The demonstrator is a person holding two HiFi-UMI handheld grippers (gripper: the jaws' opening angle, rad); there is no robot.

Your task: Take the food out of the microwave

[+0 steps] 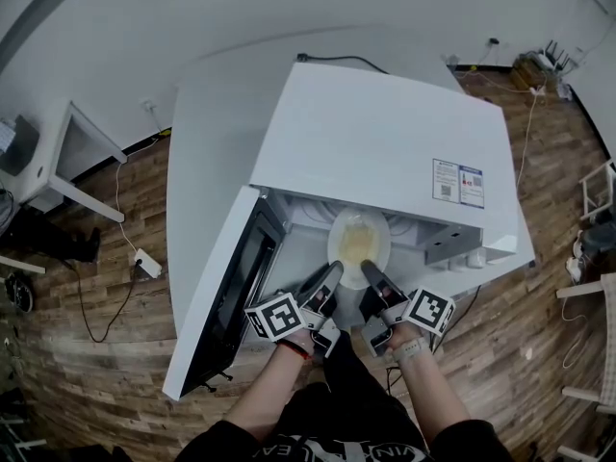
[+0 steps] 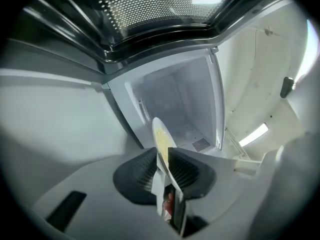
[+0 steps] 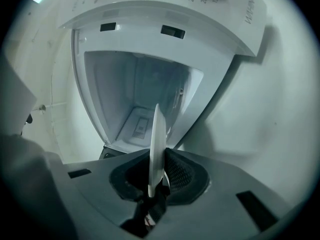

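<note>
On white table (image 1: 207, 142): microwave (image 1: 385, 152); wood floor (image 1: 96, 277) around.

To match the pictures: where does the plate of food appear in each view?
Head view: plate centre, in the microwave mouth.
Left gripper view: edge-on, lower centre, between the jaws.
Right gripper view: edge-on, lower centre, between the jaws.
Shared landmark: the open microwave behind it.

My left tongs (image 1: 330, 275) and right tongs (image 1: 372, 273) cover the plate (image 1: 358, 221) at its near rim. Its yellow food (image 1: 357, 246) is too blurred to name, the label (image 1: 458, 182) too small to read.
</note>
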